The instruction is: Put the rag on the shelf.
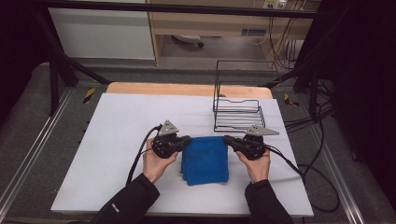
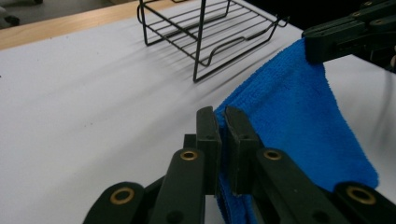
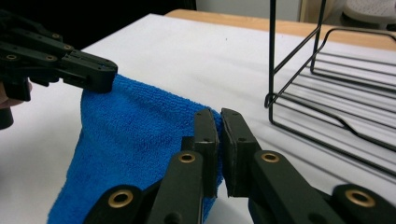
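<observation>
A folded blue towel point(image 1: 205, 160) lies on the white table point(image 1: 116, 130), between my two hands. My left gripper point(image 1: 188, 138) is shut on the towel's far left corner, and my right gripper point(image 1: 226, 138) is shut on its far right corner. In the left gripper view my jaws pinch the blue towel point(image 2: 299, 126) at its edge, my left gripper point(image 2: 222, 114) closed tight, with the other gripper point(image 2: 313, 46) clamped on the raised far corner. The right gripper view mirrors this: my right gripper point(image 3: 219, 116) holds the blue towel point(image 3: 135, 140), and the other gripper point(image 3: 100, 74) bites the opposite corner.
A black wire rack point(image 1: 236, 105) stands just behind the towel at the back right of the table. Cables point(image 1: 308, 172) trail off the right side. A wooden strip point(image 1: 187, 88) edges the table's far side.
</observation>
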### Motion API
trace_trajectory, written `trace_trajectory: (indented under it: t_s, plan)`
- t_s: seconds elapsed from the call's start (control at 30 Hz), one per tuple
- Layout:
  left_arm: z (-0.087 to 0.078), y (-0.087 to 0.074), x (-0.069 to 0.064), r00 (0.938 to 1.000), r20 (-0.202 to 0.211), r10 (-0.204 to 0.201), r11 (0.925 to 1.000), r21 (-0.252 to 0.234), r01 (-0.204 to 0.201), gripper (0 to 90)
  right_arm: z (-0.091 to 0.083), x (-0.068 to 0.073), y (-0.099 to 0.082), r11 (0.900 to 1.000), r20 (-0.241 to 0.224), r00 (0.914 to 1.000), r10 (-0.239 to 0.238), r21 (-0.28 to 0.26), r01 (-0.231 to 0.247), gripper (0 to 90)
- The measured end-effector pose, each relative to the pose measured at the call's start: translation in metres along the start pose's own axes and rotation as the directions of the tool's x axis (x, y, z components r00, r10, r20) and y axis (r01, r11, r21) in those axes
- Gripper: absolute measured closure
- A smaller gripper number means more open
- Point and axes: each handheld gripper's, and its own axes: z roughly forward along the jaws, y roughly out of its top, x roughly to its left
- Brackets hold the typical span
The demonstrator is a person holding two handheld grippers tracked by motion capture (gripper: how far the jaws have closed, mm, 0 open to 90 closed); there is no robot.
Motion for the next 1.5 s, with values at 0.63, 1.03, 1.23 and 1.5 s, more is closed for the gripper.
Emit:
trace_trajectory:
  t_s: [0.63, 1.03, 1.23, 1.5]
  plan:
    - [-0.024, 0.021, -0.016, 0.9992, -0.006, 0.039, 0.9882, -0.148, -0.039, 84.9, -0.03, 0.015, 0.026, 0.9877, 0.038, 0.9961, -0.08, -0.132, 0.084, 86.4]
    - [-0.034, 0.038, -0.021, 0.9988, -0.003, 0.049, 0.975, -0.217, -0.048, 84.9, -0.049, 0.025, 0.044, 0.9715, 0.078, 0.9889, -0.127, -0.192, 0.139, 86.5]
    - [-0.036, 0.047, -0.024, 0.9988, 0.0, 0.048, 0.9669, -0.251, -0.046, 84.9, -0.057, 0.027, 0.051, 0.9629, 0.095, 0.986, -0.137, -0.221, 0.155, 86.6]
    - [-0.037, 0.059, -0.027, 0.9988, -0.005, 0.048, 0.9498, -0.309, -0.047, 84.9, -0.066, 0.029, 0.059, 0.9519, 0.125, 0.9822, -0.14, -0.256, 0.169, 86.6]
